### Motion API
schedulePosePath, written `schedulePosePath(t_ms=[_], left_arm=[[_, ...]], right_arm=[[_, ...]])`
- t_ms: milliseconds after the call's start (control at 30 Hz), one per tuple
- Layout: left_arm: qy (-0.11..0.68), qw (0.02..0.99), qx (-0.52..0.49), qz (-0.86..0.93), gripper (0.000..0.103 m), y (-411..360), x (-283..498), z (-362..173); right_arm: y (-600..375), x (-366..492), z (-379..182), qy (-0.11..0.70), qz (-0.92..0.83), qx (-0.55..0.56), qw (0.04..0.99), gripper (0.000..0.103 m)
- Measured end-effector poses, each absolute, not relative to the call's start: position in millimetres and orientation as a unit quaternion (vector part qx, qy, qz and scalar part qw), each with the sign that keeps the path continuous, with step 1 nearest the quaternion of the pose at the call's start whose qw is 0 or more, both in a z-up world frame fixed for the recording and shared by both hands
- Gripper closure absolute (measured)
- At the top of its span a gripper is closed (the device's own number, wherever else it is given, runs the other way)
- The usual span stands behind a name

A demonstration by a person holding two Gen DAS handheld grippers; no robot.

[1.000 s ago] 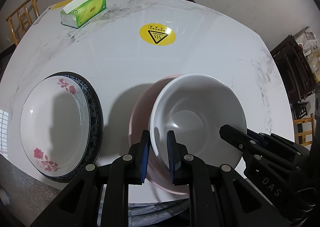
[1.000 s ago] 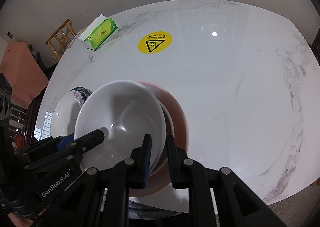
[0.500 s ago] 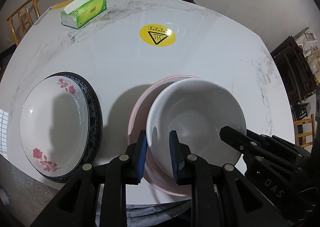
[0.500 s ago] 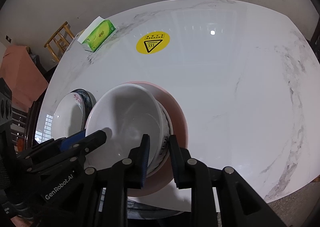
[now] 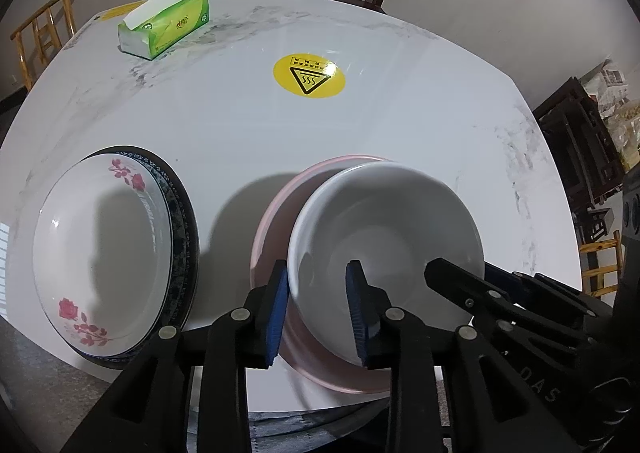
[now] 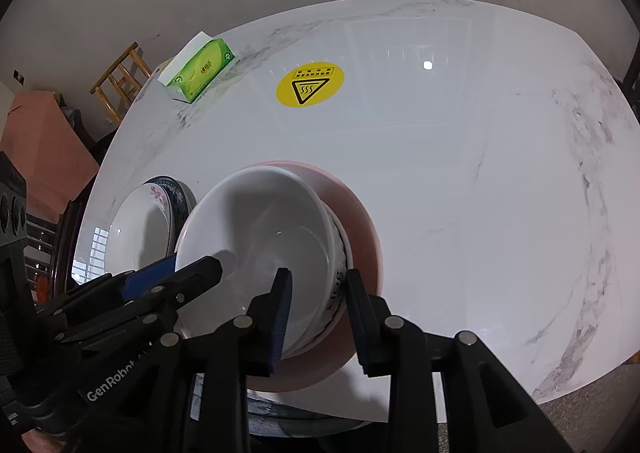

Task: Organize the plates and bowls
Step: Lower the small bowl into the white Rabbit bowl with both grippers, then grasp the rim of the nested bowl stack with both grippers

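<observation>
I have the white bowl (image 5: 384, 237) nested in the pink bowl (image 5: 276, 221) near the table (image 5: 240, 125) edge. The left gripper (image 5: 318, 307) and right gripper (image 6: 318, 315) have just been opening; jaws straddle its rim, apparently clear. Glazed ceramic: rigid, slippery, breakable. I regrip at the rim wall.

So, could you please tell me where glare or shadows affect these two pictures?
Left wrist view: glare on the yellow sticker, gripper shadows inside the flowered plate and beside the pink plate. Right wrist view: a lamp's reflection on the table, shadow inside the white bowl.
</observation>
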State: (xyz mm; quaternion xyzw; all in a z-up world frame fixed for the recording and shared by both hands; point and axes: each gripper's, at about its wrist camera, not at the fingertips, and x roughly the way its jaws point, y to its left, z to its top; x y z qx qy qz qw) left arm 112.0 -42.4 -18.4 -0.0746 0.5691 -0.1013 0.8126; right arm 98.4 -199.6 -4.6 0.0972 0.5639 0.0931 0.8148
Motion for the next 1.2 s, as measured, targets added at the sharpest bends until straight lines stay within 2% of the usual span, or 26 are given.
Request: schedulePosePath(t_ms=[467,700,1200], left_arm=[[0.553,0.821,-0.091,-0.104,0.074,-35.7,109.0,-4.0],[0.547,0.82,-0.126,-0.108,0.067,-21.1,104.3,3.4],[0.552,0.807,-0.195,-0.075,0.066,21.3,94.2,-1.7]], right_arm=[[-201.2,96.2,-0.9,0.56,0.096,0.107,0.816,0.073],[-208.1,94.1,3.3,0.557,0.098,0.118,0.816,0.073],[-232.9,82.5,15.6,0.546,0.076,0.132,0.824,0.073]])
